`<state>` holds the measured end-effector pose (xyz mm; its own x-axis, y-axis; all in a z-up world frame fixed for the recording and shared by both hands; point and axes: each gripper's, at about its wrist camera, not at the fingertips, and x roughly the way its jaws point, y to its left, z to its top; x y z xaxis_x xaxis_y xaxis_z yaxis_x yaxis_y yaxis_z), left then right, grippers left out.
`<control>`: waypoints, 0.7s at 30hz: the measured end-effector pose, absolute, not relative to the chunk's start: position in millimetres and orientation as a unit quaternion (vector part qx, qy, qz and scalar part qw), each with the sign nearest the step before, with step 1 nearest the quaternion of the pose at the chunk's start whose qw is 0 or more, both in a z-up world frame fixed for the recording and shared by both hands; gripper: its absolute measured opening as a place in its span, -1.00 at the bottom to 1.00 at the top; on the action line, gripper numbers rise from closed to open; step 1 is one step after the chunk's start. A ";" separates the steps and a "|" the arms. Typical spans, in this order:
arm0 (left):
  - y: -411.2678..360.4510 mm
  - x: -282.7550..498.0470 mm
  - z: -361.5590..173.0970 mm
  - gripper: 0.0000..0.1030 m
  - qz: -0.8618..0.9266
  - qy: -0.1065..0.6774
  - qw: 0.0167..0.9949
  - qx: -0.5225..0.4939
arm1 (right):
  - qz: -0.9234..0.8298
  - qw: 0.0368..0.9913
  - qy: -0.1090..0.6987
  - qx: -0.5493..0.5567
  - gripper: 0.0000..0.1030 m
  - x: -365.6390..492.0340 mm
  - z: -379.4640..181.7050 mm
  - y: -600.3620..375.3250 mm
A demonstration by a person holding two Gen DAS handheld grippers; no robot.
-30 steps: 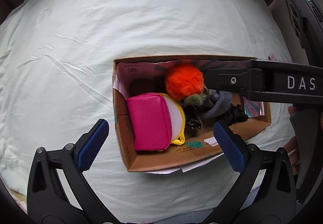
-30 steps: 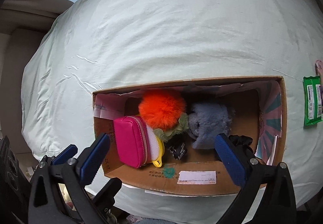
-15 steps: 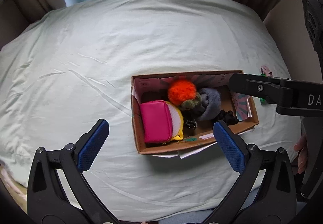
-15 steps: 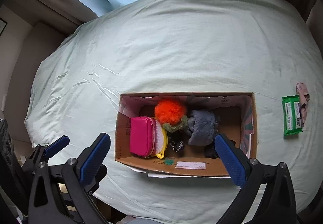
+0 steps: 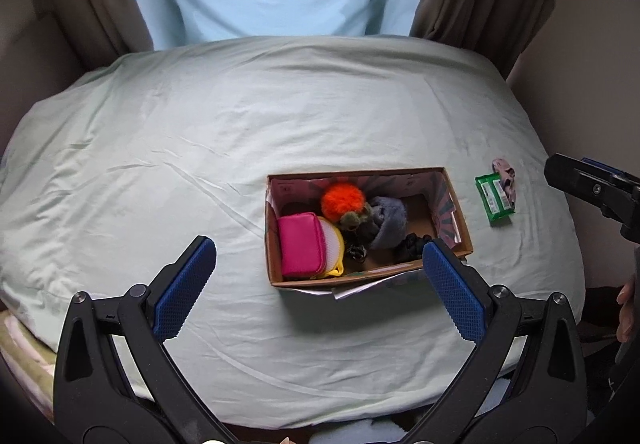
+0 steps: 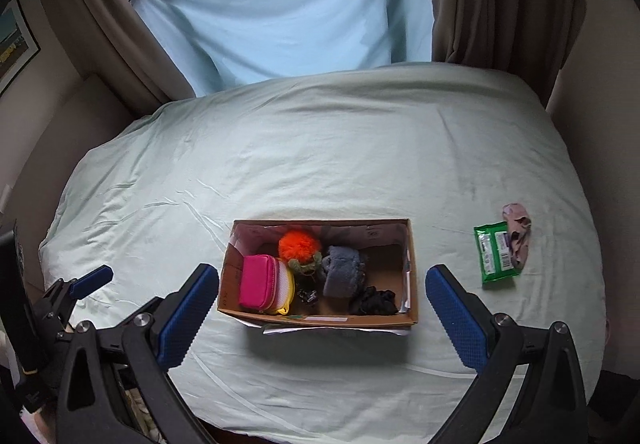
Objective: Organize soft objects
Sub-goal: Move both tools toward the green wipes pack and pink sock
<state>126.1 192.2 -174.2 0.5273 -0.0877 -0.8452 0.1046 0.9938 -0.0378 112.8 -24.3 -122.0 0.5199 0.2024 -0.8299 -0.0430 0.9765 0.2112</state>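
While both grippers hover above the bed (image 6: 320, 148), the left gripper (image 5: 320, 280) spreads its jaws wide and empty. Ahead of it, between the fingertips, sits the cardboard box (image 5: 272, 244) holding a pink pouch (image 5: 300, 248), orange pompom (image 5: 342, 198) and grey plush (image 5: 388, 222). The right gripper (image 6: 320, 308) is equally wide and empty; ahead to its right lie a green packet (image 6: 494, 254) and a pinkish sock (image 6: 518, 234).
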 end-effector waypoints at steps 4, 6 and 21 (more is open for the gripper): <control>181.1 108.0 -152.7 0.99 -0.054 0.461 0.886 0.012 | 0.045 0.884 0.460 0.068 1.00 85.3 -103.9 -44.3; 174.1 101.4 -146.7 0.99 -0.050 0.452 0.890 0.016 | 0.020 0.890 0.451 0.054 1.00 71.5 -99.1 -54.9; 70.3 103.0 -136.5 0.99 -0.081 0.444 0.892 0.019 | -0.055 0.902 0.419 0.084 1.00 41.2 -96.3 -195.3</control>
<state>103.0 70.3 -136.5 0.5934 -0.1271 -0.7948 0.1603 0.9863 -0.0381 41.2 -195.3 -96.3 0.6430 -0.0280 -0.7654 0.1689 0.9799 0.1061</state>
